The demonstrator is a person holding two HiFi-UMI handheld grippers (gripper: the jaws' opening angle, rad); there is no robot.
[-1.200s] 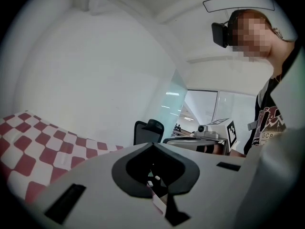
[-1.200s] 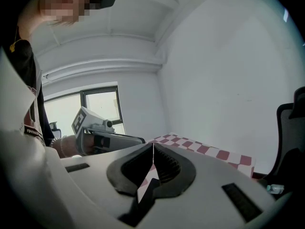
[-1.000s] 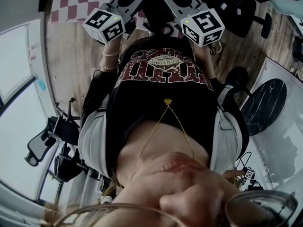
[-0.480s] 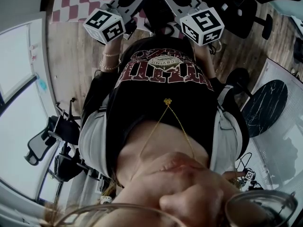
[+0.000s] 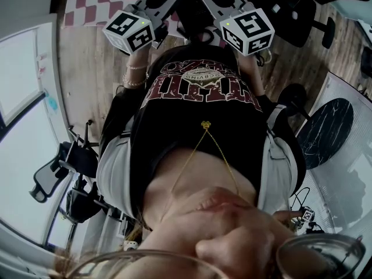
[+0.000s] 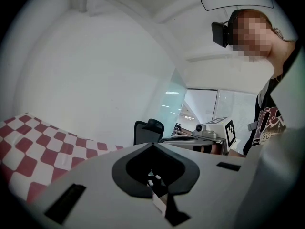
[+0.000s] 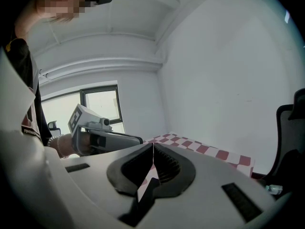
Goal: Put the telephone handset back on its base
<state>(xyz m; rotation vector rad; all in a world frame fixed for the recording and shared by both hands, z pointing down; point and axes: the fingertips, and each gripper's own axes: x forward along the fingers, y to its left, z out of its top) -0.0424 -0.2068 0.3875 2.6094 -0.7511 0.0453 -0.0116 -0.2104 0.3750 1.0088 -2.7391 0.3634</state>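
Grippers raised side by side, nothing held.
Head view shows me both before a dark shirt; only their own views show left gripper and right gripper jaws pressed together, empty. No view shows me the handset.

**Clearances about the tabletop.** Open checked cloth is showing across the tabletop to the left of the two claws, giving room to pass. The left claw and right claw, jaws pressed together, are pointing toward each other over the tabletop's near edge, crowding one another. The person's torso is closing off the tabletop's near side. A black office chair is standing at its right end.
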